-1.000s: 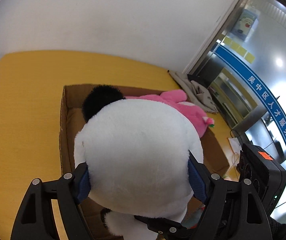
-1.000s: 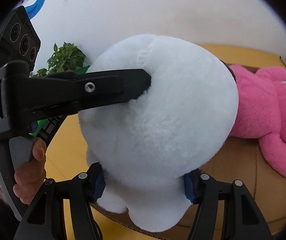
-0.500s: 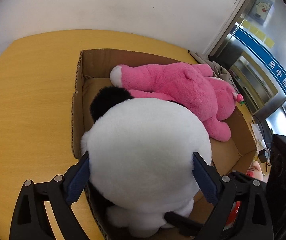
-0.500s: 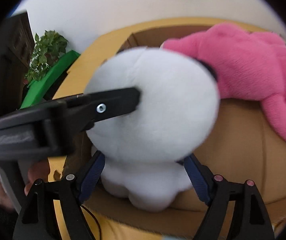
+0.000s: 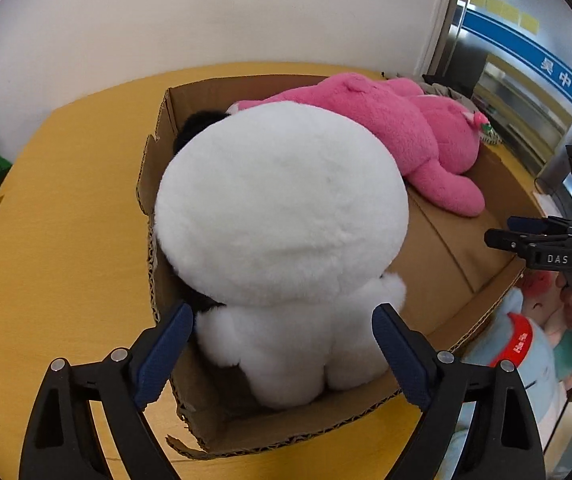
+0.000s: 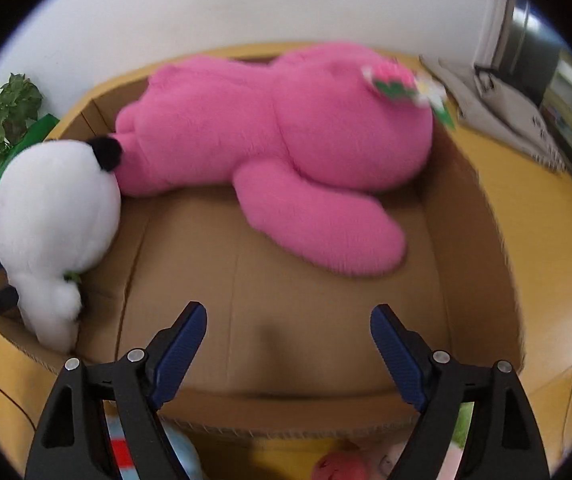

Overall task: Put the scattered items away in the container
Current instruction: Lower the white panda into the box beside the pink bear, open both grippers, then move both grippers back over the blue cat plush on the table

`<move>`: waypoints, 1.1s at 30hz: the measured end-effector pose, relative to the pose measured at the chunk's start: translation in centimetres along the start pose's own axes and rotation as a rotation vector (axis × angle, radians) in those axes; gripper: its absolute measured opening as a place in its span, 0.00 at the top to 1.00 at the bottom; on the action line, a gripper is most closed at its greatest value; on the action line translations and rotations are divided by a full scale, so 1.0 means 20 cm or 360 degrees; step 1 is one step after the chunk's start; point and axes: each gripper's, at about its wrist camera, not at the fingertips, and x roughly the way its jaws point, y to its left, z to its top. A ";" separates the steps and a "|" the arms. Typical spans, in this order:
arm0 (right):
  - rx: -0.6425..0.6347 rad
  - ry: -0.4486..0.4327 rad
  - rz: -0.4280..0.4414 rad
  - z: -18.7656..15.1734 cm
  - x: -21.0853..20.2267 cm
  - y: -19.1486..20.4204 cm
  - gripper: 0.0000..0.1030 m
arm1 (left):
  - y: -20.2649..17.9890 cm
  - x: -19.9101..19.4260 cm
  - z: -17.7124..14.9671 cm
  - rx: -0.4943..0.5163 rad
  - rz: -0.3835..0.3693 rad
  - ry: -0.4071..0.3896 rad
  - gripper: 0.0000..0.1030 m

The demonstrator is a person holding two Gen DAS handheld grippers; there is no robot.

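Inside box (image 5: 166,216), panda (image 5: 282,216) released, tools withdrawn

Soft, even daylight is filling both fisheye views, edges are bending and vignetting black, motion blur is smearing the right view's pink plush (image 6: 286,152), and the left is staying sharp.

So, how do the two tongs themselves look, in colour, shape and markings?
The left tongs and the right tongs look alike: black plastic arms that spread in a V with triangular openings, silver round screws at the joints, and dark blue ribbed pads on the inner faces of the fingers. In the left wrist view, the right tongs carry white letters "DAS". No sleeves are visible.
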 end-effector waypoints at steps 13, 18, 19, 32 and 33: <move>-0.0080 -0.0086 -0.0040 -0.16 -0.02 0.11 0.19 | 0.00 -0.07 -0.07 0.0013 0.0074 -0.0016 0.07; -0.0031 -0.0134 -0.0065 -0.06 -0.09 -0.02 0.18 | 0.01 -0.12 -0.09 -0.0075 0.0023 -0.0029 0.07; -0.0021 -0.0166 -0.0087 -0.06 -0.11 -0.02 0.18 | 0.02 -0.15 -0.09 -0.0114 0.0002 -0.0044 0.07; -0.0136 -0.0548 -0.0183 -0.01 -0.48 0.01 0.13 | -0.34 -0.64 -0.21 -0.0224 -0.0030 -0.0395 0.00; -0.0131 -0.0554 -0.0180 -0.02 -0.50 0.00 0.13 | -0.37 -0.65 -0.22 -0.0232 -0.0035 -0.0402 0.00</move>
